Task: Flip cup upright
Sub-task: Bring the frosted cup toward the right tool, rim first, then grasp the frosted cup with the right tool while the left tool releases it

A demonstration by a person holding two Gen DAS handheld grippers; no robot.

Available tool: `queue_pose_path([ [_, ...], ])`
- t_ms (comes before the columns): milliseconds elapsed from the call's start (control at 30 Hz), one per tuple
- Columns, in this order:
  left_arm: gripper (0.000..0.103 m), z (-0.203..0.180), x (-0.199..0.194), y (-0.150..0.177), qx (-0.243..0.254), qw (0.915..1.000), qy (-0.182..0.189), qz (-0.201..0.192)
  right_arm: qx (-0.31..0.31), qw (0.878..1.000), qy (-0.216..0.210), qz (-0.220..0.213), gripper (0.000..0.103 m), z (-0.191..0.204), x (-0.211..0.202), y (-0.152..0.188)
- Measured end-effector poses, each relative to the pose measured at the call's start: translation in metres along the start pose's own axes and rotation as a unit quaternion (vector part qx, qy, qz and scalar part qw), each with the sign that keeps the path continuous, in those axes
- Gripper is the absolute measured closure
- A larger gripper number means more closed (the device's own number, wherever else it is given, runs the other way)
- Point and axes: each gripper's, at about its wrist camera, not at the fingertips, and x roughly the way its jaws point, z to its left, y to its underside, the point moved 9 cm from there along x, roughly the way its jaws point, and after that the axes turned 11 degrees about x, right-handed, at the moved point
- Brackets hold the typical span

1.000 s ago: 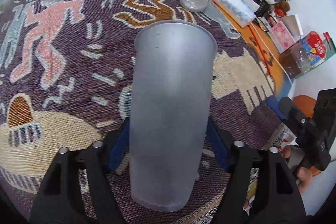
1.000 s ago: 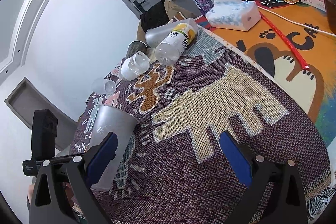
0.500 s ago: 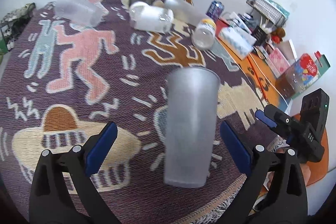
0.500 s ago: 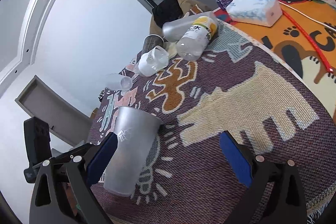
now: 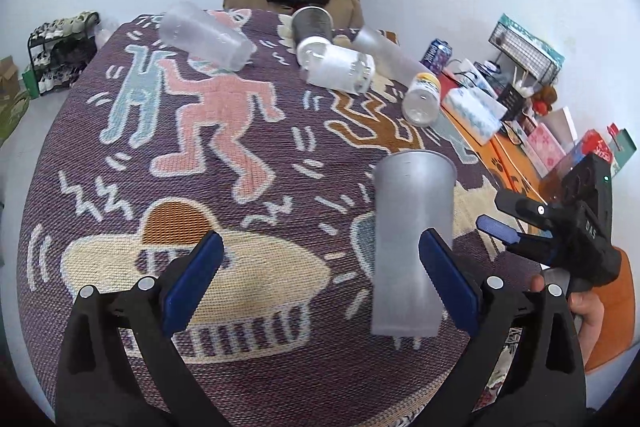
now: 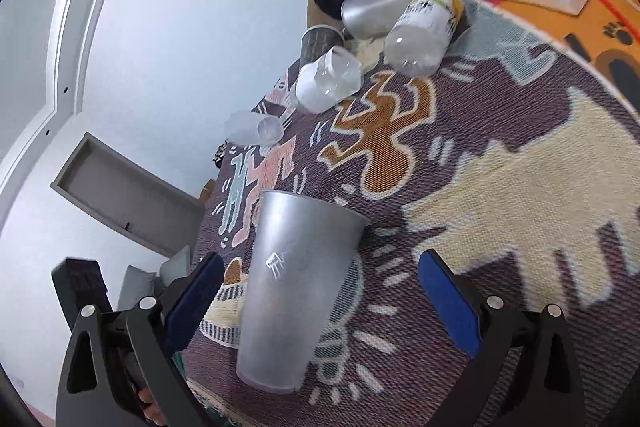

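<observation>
frosted cup standing upright, both tools spread wide

while the left tool [image 5: 320, 279] hangs with its two blue pads wide apart and nothing between them, the frosted cup [image 5: 412, 243] stands on the patterned rug [image 5: 240, 187] that covers the counter, just in front of the right-hand pad and free of it. the right tool [image 6: 320, 299] is likewise spread, gripping nothing; the same cup [image 6: 296, 291] shows there between its pads, closer to the left one, with a gap on either side.

counted on the rug: one frosted cup upright near the tools; at the far end, one dark metal cup [image 5: 312, 23] standing, one clear ribbed cup [image 5: 204, 41] on its side, one white-bottomed clear cup [image 5: 336, 67] on its side, one frosted grey cup [image 5: 384, 51] lying down, and one bottle with a yellow label [image 5: 422, 99] lying down. that makes five cups and one bottle. beside the rug lie one tissue pack [image 5: 472, 111] and one purple can [image 5: 436, 53].

the task's cup has its long axis vertical, the wide open rim up and the narrower base down on the rug. in the right wrist view a small white logo shows on its wall. in the left wrist view the right tool [image 5: 516, 223] appears at the right edge, held by a hand [image 5: 580, 307].
</observation>
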Motion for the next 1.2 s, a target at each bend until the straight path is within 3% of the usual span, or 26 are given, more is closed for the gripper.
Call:
queue_pose_path([
  [400, 0.006, 0.041, -0.013, 0.020, -0.038, 0.9992, -0.009, -0.009, 0.060, 0.994, -0.013, 0.092, 0.009, 0.004, 0.066, -0.003],
  [667, 0.006, 0.052, -0.015, 0.024, -0.053, 0.9984, -0.015, -0.016, 0.067, 0.991, 0.002, 0.118, 0.013, 0.008, 0.091, -0.005],
  [800, 0.006, 0.047, -0.016, 0.022, -0.049, 0.9986, -0.013, -0.016, 0.070, 0.989, -0.004, 0.130, 0.026, 0.007, 0.092, -0.005],
  [933, 0.006, 0.038, -0.021, 0.020, -0.039, 0.9989, -0.010, -0.024, 0.036, 0.994, -0.020, 0.106, 0.027, 0.019, 0.072, -0.008],
  [1067, 0.006, 0.032, -0.026, 0.019, -0.037, 0.9988, -0.008, -0.030, -0.036, 0.998, -0.025, 0.051, 0.027, 0.046, 0.042, -0.014],
  [1133, 0.006, 0.031, -0.030, 0.018, -0.037, 0.9987, -0.008, -0.034, -0.106, 0.994, 0.000, -0.006, 0.027, 0.067, 0.022, -0.019],
  [1200, 0.006, 0.030, -0.034, 0.018, -0.036, 0.9985, -0.009, -0.040, -0.171, 0.983, 0.028, -0.063, 0.027, 0.085, 0.008, -0.021],
])
